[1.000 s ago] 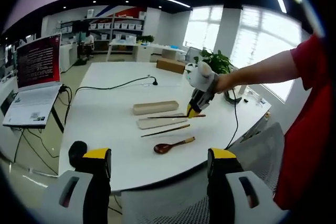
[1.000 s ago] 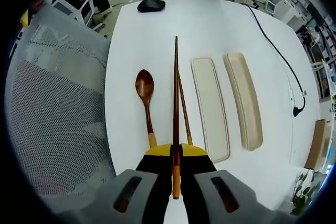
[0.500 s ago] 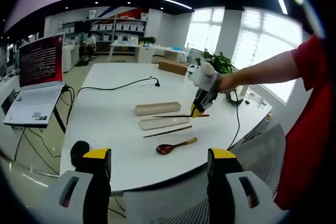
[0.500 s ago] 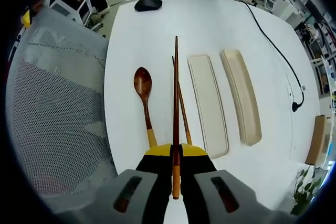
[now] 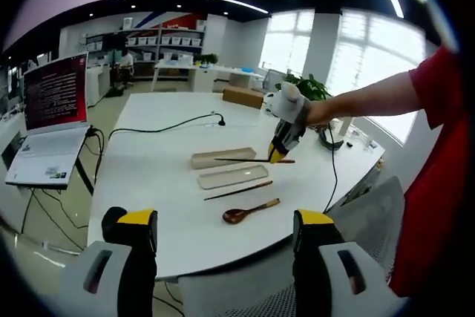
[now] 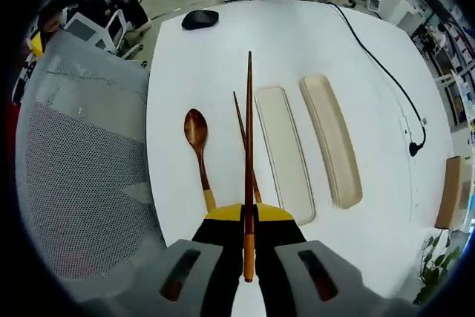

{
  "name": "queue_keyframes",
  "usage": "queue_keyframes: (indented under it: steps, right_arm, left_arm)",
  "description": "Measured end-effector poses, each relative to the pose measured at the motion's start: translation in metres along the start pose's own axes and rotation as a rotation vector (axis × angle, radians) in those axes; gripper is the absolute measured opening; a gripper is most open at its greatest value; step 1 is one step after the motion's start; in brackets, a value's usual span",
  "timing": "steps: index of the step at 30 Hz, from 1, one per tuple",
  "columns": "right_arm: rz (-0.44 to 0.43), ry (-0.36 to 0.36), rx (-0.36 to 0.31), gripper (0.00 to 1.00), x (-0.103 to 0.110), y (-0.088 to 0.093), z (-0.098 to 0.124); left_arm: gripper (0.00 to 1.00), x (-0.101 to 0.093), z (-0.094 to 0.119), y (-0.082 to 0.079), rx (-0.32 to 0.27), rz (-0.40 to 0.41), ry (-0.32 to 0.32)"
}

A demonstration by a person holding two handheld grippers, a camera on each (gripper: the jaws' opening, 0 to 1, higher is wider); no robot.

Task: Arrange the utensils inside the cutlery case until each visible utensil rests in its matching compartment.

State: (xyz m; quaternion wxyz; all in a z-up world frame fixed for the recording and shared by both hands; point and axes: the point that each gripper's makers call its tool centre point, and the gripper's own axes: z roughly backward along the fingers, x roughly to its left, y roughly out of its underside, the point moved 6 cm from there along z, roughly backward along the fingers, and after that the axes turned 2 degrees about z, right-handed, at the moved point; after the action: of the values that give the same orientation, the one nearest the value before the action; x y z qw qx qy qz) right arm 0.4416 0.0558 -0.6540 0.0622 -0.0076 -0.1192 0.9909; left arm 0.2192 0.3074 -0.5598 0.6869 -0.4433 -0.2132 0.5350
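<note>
Landmark: the cutlery case tray point(image 6: 282, 152), a flat cream tray lying on the white bench point(image 6: 223, 57); every place below is given from it.
Right hand-held gripper point(image 6: 248, 217): clenched on one chopstick point(image 6: 249, 139) near its light-coloured end, jaws pressed together. In the right gripper view the stick runs straight ahead from the jaws, raised above the bench, beside the tray's long edge on the spoon side. In the left gripper view the same hand-held gripper point(image 5: 277, 155) hangs beyond the tray's end, a bare arm and red sleeve behind it, and the held chopstick point(image 5: 249, 159) crosses over the far case half.
Second chopstick point(image 6: 244, 142): lies on the bench just beside the tray, between tray and spoon, at a slight angle to the tray's long edge; partly under the held stick in the right gripper view.
Spoon point(image 6: 198, 149): dark wooden, light handle tip, on the bench past the loose chopstick, away from the tray, roughly parallel to it, bowl pointing away from the hand-held gripper.
Case lid or deeper half point(image 6: 331, 139): cream, on the tray's other long side, near it and parallel, not touching.
Computer mouse point(image 6: 200, 18): black, well beyond the tray's far end, near the bench edge.
Cable point(image 6: 386, 72): black, runs across the bench past the deeper half.
Left hand-held gripper point(image 5: 223, 239): released, jaws wide apart with nothing between them, held off the bench edge, well apart from the tray point(image 5: 232, 177).
Mesh chair point(image 6: 82, 168): grey, at the bench edge on the spoon side.
</note>
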Motion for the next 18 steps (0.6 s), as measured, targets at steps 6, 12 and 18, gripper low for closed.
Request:
queue_keyframes:
  steps: [6, 12, 18]
  right_arm:
    - [-0.004, 0.000, 0.011, 0.00, -0.012, -0.003, 0.015]
    - [0.007, 0.003, 0.025, 0.00, -0.025, -0.006, 0.024]
    - [0.028, 0.014, 0.032, 0.00, -0.033, -0.011, 0.034]
  left_arm:
    - [0.76, -0.001, -0.001, 0.004, 0.009, 0.001, -0.001]
    - [0.76, -0.003, -0.002, 0.004, 0.007, -0.003, 0.002]
    - [0.76, 0.001, 0.002, 0.001, -0.008, -0.001, -0.012]
